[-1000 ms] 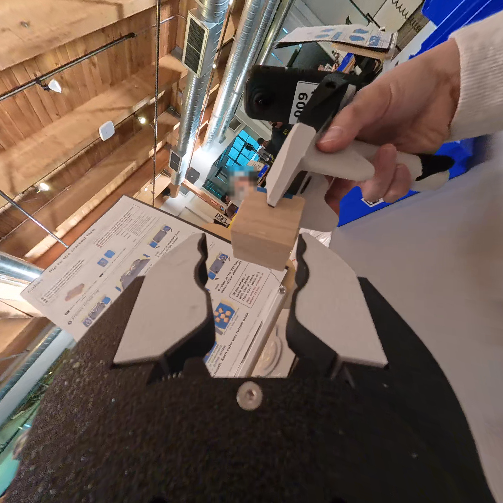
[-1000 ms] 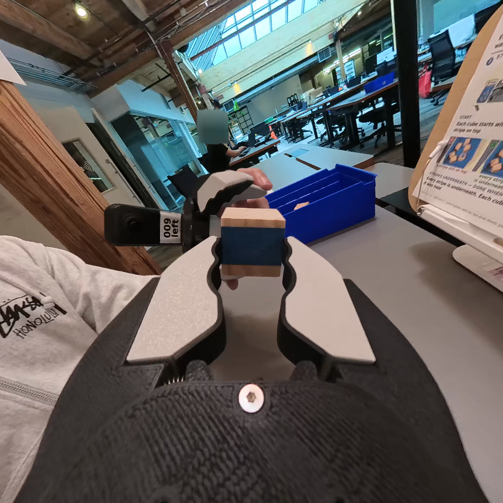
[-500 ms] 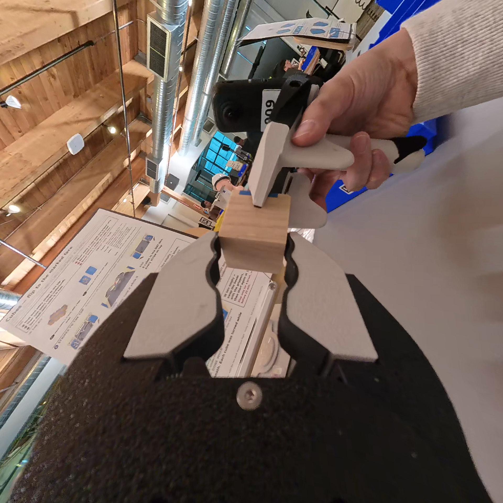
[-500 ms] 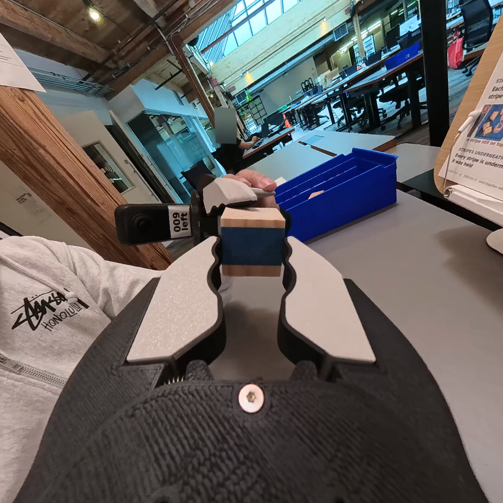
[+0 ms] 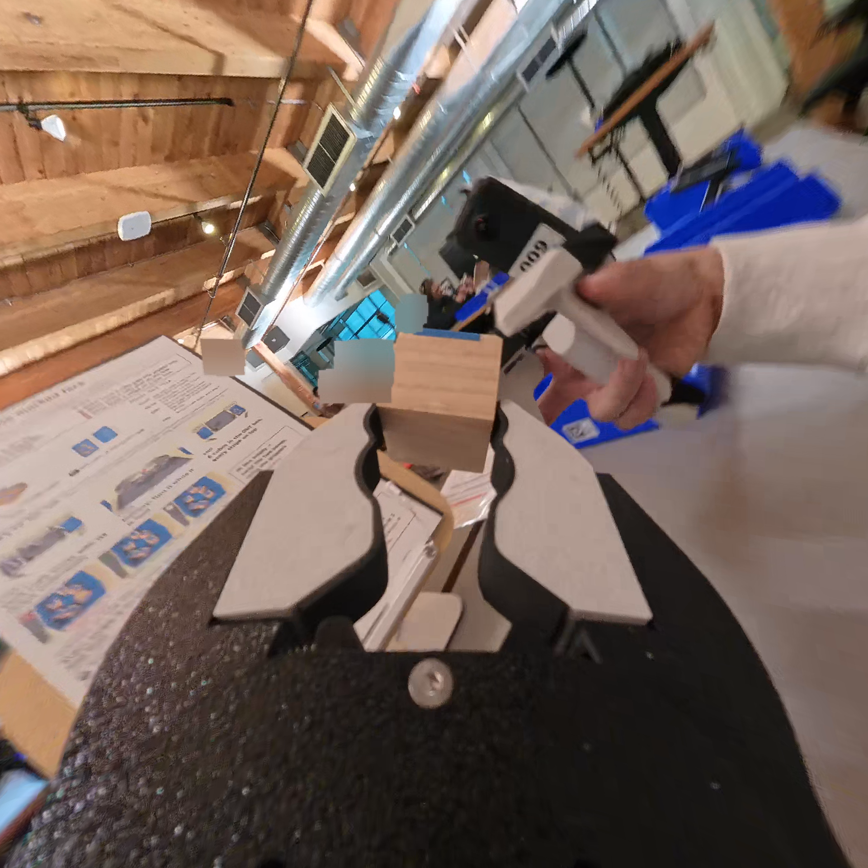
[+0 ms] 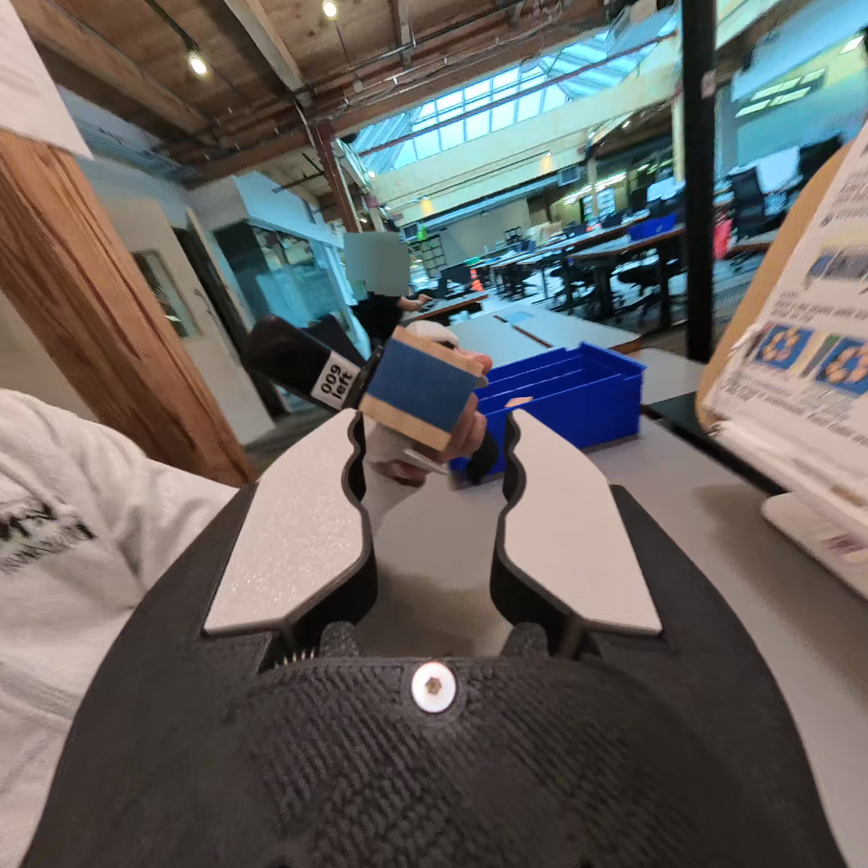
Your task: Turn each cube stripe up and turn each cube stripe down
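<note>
Grey tabletop (image 6: 704,540) below; blue-striped wooden cube (image 5: 441,399) being held aloft, clamped in left gripper (image 5: 434,425), likely for flipping. Right gripper (image 6: 434,422) being kept spread, empty.

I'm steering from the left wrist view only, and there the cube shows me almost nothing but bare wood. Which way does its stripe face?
Observer: In the right wrist view the cube turns its blue stripe straight toward the right gripper.
Operator: Is the right gripper open?
Observer: Yes, its jaws stand wide apart and grip nothing.
Operator: Anything in the blue bin?
Observer: A bit of light wood shows in one compartment of the blue bin; I cannot tell what it is.
</note>
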Demonstrator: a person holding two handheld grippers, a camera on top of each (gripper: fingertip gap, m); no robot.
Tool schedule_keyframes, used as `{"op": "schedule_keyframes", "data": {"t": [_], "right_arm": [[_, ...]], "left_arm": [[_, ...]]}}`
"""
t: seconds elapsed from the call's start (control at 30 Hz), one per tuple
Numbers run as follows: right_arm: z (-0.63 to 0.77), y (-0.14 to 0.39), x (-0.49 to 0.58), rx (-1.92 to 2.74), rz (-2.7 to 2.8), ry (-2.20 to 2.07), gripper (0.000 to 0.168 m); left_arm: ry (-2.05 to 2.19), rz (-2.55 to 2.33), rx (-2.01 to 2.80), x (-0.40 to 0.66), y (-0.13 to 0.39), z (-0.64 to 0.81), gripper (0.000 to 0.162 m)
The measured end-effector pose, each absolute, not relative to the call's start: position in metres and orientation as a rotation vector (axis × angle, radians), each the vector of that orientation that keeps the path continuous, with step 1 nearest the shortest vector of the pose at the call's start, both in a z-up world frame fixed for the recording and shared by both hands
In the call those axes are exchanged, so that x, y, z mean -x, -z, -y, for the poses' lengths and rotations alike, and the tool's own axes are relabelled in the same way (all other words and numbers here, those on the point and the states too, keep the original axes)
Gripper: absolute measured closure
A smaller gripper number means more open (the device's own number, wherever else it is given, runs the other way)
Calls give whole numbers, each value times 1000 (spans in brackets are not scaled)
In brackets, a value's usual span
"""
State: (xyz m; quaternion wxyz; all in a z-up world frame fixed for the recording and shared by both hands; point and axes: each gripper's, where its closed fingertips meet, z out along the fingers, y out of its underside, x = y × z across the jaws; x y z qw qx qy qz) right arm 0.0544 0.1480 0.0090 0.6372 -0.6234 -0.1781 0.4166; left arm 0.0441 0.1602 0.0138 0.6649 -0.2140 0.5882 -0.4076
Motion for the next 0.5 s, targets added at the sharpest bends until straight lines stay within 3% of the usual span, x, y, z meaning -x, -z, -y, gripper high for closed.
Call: {"op": "schedule_keyframes", "data": {"t": [0.17, 0.5], "right_arm": [[-142, -25, -54, 1313, 541, -603, 98], [-121, -55, -34, 1085, 629, -514, 104]], "left_arm": [[1435, -1185, 526, -29, -34, -155, 118], [1932, -1052, 452, -22, -44, -134, 118]]}}
